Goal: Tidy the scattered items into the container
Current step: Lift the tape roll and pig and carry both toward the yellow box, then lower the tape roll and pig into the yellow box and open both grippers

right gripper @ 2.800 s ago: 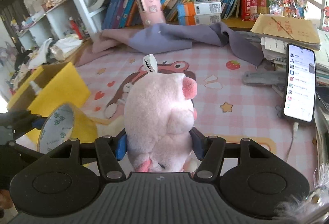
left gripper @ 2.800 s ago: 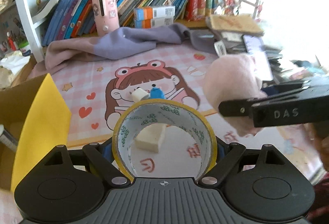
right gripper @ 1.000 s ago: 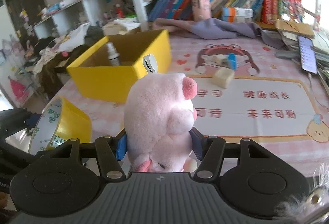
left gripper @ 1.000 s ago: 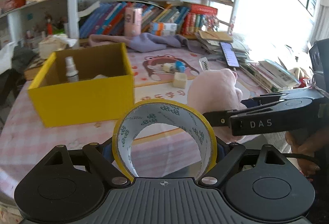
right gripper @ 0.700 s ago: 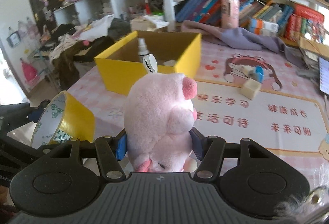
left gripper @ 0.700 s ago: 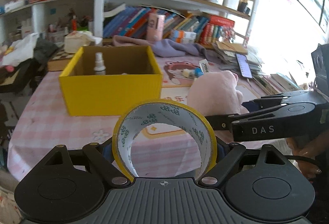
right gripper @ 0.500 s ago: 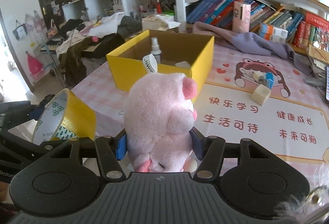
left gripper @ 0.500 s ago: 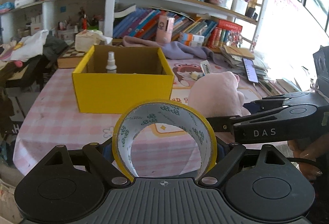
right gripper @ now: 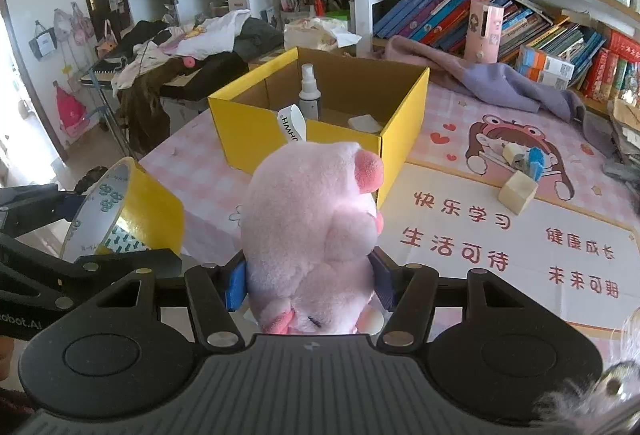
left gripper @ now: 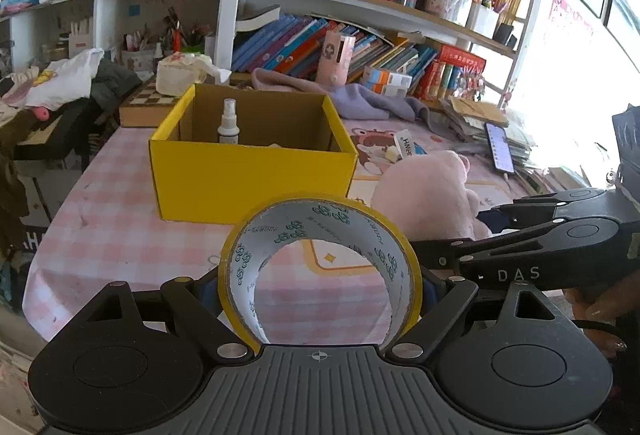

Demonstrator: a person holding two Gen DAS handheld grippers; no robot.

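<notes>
My left gripper is shut on a yellow tape roll, held in the air in front of the table's near edge. The roll also shows at the left of the right wrist view. My right gripper is shut on a pink plush pig, held beside the tape, to its right. The open yellow box stands on the table ahead, with a spray bottle and a white piece inside. A cream block and small blue and white items lie on the mat.
The table has a pink checked cloth and a cartoon mat. A purple cloth, bookshelves and a phone on stacked papers are at the back and right. A cluttered side table stands left.
Both grippers have pulled back and risen from the mat with their items. The yellow box has come into view and now sits centred ahead and farther away.
</notes>
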